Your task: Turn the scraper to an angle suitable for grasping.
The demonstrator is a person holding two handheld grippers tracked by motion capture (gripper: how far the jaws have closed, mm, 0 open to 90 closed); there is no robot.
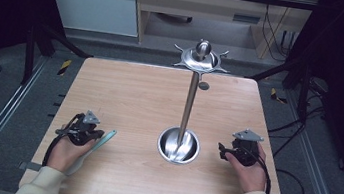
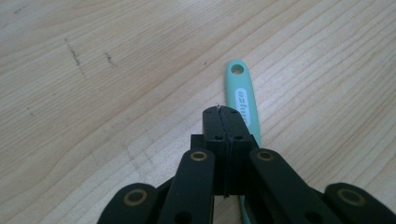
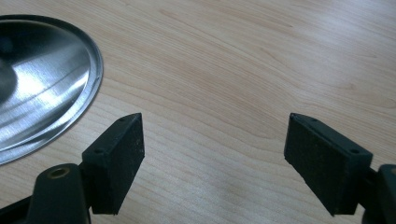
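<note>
Left claw: the left gripper point(image 2: 223, 114) has its two black jaws pressed flat together. Nothing shows between them.
Left claw place: in the high view it sits at the lower left of the table point(image 1: 129, 96), held in the person's left hand point(image 1: 66, 151).
Green tool: a green tool handle point(image 2: 243, 100) with a small hole at its tip and white letters on it. It lies flat on the wood.
Green tool place: in the left gripper view it runs from under the shut jaws up toward the middle right of the picture. In the high view the handle point(image 1: 102, 140) lies slanted just beside the left claw, at the lower left.
Is the tool held: the handle passes under the jaws, not between them, as far as can be seen.
Right claw: the right gripper point(image 3: 215, 123) has its jaws wide apart, with bare wood between them.
Right claw place: in the high view it is at the lower right, in the person's right hand point(image 1: 250, 170).
Metal stand: a shiny metal stand point(image 1: 189, 104) with a round dish foot, a tall thin pole and a round top with little hooks.
Stand place: it stands between the two claws, a bit nearer the right one. Its dish foot point(image 3: 46, 79) shows at the upper left of the right gripper view.
</note>
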